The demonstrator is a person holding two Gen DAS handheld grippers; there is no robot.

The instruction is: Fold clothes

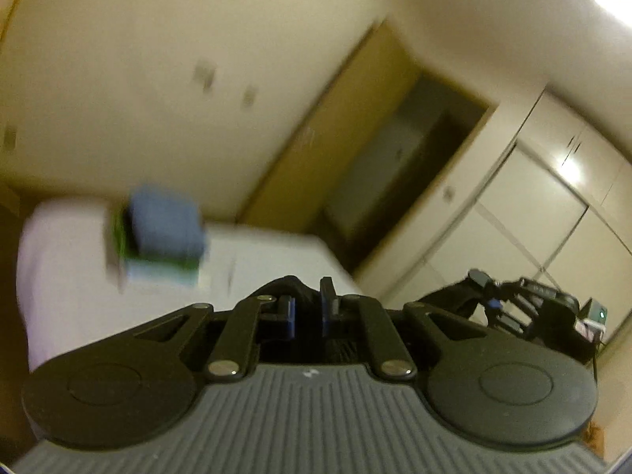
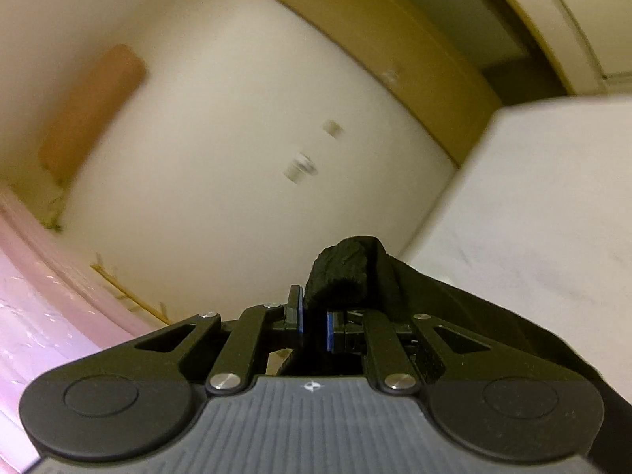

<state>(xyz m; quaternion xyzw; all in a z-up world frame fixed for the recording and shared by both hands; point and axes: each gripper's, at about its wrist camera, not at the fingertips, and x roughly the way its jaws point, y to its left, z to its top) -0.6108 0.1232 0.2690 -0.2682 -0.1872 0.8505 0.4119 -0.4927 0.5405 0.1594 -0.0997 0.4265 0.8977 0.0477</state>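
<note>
While both views are blurred, two claws are counted, each clamped on black cloth. One black garment (image 2: 454,308) is seen, bunched above the right claw (image 2: 315,326) and draped away to its right, over the near edge of the white bed (image 2: 533,217). The left claw (image 1: 308,312) is closed almost fully, a fold of the same dark fabric pinched between its blue pads. One stack of folded clothes (image 1: 158,233), blue on top, is seen at the bed's far edge.

folded stack (image 1: 158,233) on white bed (image 1: 276,260), open beside
</note>
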